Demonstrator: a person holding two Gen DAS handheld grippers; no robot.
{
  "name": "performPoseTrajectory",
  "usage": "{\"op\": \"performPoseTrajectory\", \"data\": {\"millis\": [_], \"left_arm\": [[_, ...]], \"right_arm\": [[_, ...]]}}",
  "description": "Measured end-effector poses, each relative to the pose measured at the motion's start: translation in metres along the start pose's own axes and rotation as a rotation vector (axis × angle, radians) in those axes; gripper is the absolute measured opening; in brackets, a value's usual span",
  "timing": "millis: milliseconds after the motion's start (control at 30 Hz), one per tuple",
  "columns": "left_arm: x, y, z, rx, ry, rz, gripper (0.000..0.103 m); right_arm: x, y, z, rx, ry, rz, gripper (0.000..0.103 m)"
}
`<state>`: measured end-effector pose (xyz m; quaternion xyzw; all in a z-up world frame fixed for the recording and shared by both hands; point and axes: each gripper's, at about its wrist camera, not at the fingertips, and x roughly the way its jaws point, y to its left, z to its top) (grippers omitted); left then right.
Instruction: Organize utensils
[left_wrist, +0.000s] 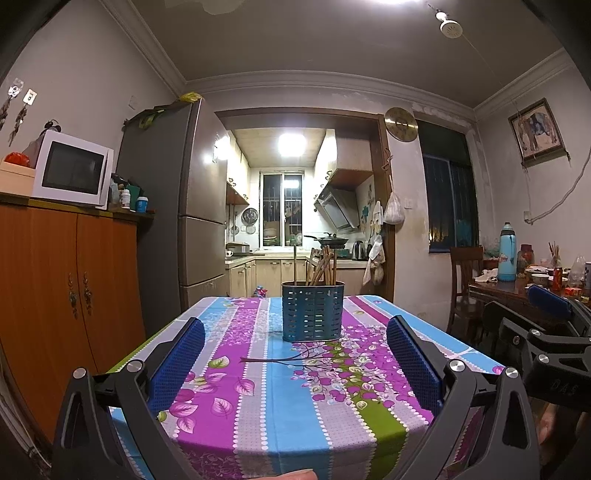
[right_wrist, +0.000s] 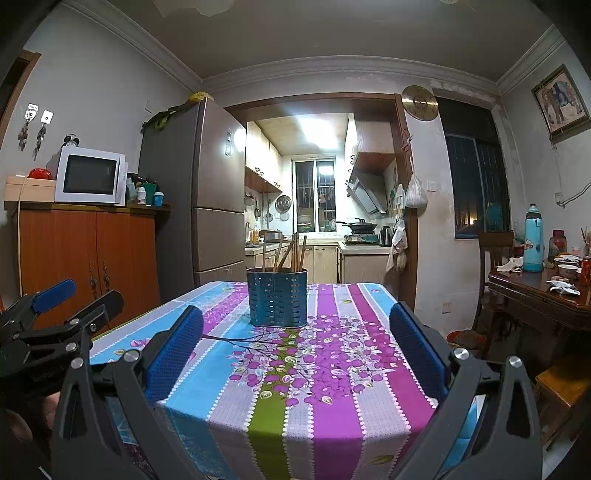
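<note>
A blue perforated utensil holder stands upright near the far middle of a table covered by a striped floral tablecloth. Several wooden chopsticks stick out of it, and one thin handle stands apart on its left side. My left gripper hovers open over the near edge of the table with nothing between its blue pads. My right gripper is held the same way beside it, open and holding nothing. Each gripper shows at the side of the other's view: the right gripper and the left gripper.
An orange cabinet with a white microwave stands at the left, next to a grey fridge. At the right is a dark wooden dining table with a blue thermos, bowls and a chair. The kitchen lies behind.
</note>
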<state>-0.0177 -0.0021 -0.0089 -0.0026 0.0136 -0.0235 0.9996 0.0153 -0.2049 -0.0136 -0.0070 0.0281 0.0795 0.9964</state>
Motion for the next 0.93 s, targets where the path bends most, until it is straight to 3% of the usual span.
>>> {"op": "performPoseTrajectory", "data": {"millis": [933], "left_arm": [[0.013, 0.001, -0.005, -0.010, 0.040, -0.005, 0.098]], "right_arm": [[0.004, 0.004, 0.001, -0.003, 0.001, 0.001, 0.097]]}}
